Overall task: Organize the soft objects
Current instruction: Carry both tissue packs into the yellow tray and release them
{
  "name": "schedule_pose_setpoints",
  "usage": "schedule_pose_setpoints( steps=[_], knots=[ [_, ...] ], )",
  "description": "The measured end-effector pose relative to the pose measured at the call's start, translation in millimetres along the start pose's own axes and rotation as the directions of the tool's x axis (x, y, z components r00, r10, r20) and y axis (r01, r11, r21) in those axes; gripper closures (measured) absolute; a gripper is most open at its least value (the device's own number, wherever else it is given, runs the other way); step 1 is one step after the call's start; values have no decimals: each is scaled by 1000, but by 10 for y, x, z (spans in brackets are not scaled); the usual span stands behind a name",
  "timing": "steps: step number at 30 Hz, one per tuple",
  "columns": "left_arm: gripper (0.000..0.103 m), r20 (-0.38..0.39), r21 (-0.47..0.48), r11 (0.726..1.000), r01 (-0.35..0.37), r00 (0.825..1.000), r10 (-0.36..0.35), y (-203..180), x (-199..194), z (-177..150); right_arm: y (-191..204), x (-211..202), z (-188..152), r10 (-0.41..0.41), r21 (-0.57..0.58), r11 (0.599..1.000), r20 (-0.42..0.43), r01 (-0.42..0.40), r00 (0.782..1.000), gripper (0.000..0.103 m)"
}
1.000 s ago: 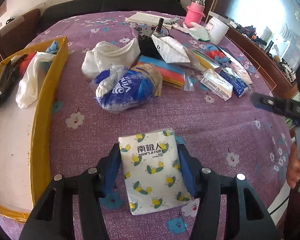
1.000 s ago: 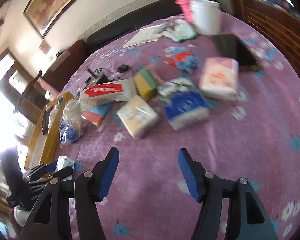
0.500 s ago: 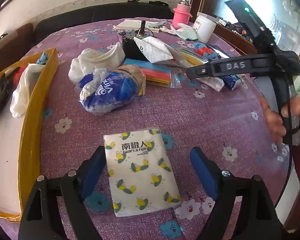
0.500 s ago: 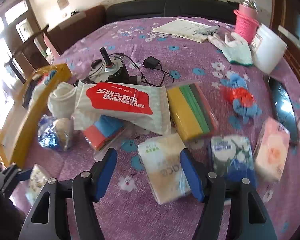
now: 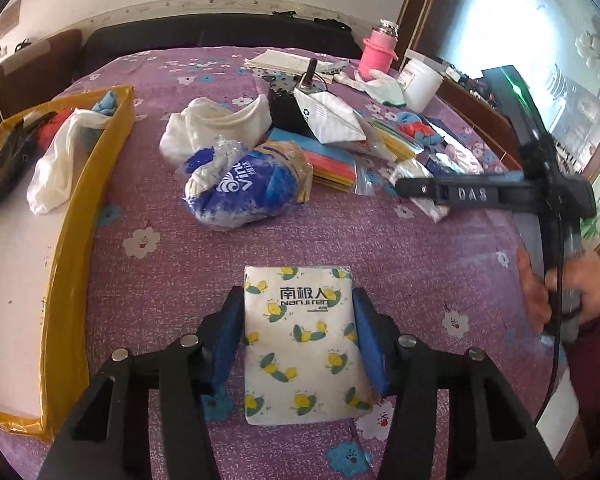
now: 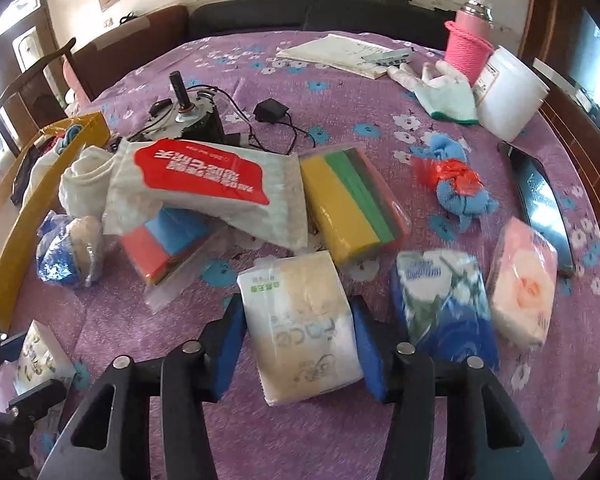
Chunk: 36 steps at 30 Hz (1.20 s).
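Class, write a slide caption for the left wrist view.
Left gripper closes around a lemon-print tissue pack on the purple tablecloth.

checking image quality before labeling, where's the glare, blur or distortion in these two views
Left wrist view: blown-out glare on the window at upper right, strong fisheye bending of the yellow box. Right wrist view: overexposed windows at far left, slight motion blur on the pink tissue pack and blue tissue pack; dark corner vignetting in both.

Both wrist views look down, close, sharing the table [image 5: 380,248].
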<state>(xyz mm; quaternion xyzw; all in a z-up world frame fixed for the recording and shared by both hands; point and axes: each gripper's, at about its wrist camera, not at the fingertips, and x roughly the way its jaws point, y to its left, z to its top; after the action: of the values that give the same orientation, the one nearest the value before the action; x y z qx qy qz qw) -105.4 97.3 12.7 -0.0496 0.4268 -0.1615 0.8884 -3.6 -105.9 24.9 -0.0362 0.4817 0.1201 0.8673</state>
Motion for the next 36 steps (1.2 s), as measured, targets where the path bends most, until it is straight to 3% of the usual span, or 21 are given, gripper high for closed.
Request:
schedule_pose_setpoints(
  steps=[6, 14, 18, 25, 31, 36],
  knots=[
    [53, 22, -54, 997, 60, 998, -59, 88, -87, -24, 424, -401, -245, -53, -59, 997, 97, 59, 994, 49],
    [53, 161, -98, 987, 129, 981, -112, 237, -788, 79, 842, -834, -282, 22, -150, 989, 158, 2, 987, 49],
    [53, 202, -155, 985, 72, 979, -40, 617, -1081, 180, 1013, -897, -182, 120, -151, 984, 151, -97, 981, 49],
    [53, 147, -281, 955, -92, 980, 137, 1459, -1219, 240, 1446, -866, 41, 224, -189, 962, 135, -197, 965, 49],
    [53, 59, -335, 927, -165, 979, 196, 1988, -1046, 420, 1924, -690, 356, 326, -220, 928, 82, -302, 942, 49],
    [53, -29, -381, 903, -197, 979, 201, 2370, -807, 575, 2379, -404, 544, 372, -251, 901, 21, -355, 928, 48]
  ],
)
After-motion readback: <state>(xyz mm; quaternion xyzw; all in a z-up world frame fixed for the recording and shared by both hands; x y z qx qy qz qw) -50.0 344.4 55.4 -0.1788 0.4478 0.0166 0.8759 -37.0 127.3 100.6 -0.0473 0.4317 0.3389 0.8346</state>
